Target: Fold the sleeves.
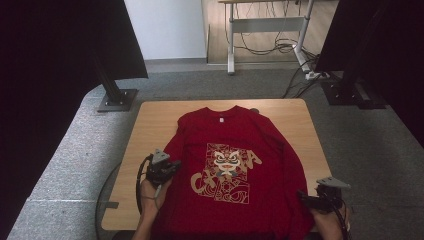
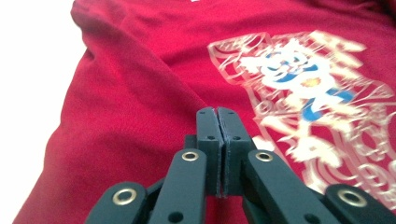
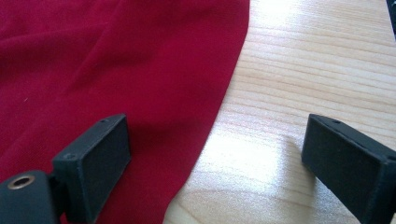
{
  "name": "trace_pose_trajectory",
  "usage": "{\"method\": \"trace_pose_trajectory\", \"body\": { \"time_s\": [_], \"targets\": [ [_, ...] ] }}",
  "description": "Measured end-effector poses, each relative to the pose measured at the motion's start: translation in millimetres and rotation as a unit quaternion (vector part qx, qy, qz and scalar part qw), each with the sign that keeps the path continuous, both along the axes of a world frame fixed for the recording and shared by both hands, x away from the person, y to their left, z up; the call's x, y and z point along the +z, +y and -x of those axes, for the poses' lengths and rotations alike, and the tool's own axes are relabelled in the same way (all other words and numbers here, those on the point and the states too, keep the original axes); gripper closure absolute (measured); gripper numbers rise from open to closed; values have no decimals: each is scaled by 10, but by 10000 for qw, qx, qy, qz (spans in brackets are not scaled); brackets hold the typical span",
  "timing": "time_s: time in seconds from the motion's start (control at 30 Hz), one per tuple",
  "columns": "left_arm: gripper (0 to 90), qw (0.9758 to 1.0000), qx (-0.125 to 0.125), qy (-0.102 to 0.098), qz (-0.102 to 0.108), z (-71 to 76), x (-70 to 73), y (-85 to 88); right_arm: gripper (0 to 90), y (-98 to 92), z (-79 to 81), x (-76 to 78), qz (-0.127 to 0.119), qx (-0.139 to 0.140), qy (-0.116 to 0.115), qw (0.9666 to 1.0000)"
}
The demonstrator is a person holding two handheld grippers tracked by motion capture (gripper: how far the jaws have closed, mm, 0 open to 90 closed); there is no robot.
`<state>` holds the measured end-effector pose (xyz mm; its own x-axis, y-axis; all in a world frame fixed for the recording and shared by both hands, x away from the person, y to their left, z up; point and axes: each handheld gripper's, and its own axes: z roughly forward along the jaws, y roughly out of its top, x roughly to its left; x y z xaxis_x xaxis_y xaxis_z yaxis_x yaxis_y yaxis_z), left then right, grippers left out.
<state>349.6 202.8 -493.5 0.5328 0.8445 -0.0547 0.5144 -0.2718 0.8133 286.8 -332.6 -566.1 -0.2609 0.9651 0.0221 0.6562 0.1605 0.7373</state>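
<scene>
Red shirt (image 1: 235,165) lies flat, print up, mid-desk (image 1: 150,125), no fold yet made; left gripper (image 1: 172,167) at lower left has fingers pressed together, apparently empty, while right gripper (image 1: 302,196) at lower right straddles the edge, fingers wide.

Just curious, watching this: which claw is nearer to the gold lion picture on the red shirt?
Left. The left claw sits on the shirt just beside the lion picture; the right claw is at the shirt's far edge.

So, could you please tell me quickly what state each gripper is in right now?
Left gripper: shut, nothing visibly held.
Right gripper: open, straddling the red cotton shirt's edge.
</scene>
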Motion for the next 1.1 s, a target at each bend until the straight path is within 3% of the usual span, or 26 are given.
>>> {"method": "trace_pose_trajectory", "body": {
  "time_s": [0.27, 0.63, 0.77, 0.87, 1.1],
  "targets": [
    [881, 9992, -362, -50, 180, -51, 155, -238, 77, 0, 0, 0, 0, 0, 0, 10000],
    [881, 9965, -783, 137, 259, -202, 64, -597, 77, 0, 0, 0, -1, 0, 0, 10000],
    [880, 9951, -912, 266, 287, -313, -43, -684, 77, 0, 0, 0, -1, 1, -1, 10000],
    [879, 9934, -1078, 382, 46, -423, -209, -770, 77, 0, 0, 0, -2, 0, -1, 10000],
    [878, 9919, -1114, 616, 7, -528, -427, -835, 77, 0, 0, 0, -3, 1, 0, 10000]
  ]
}}
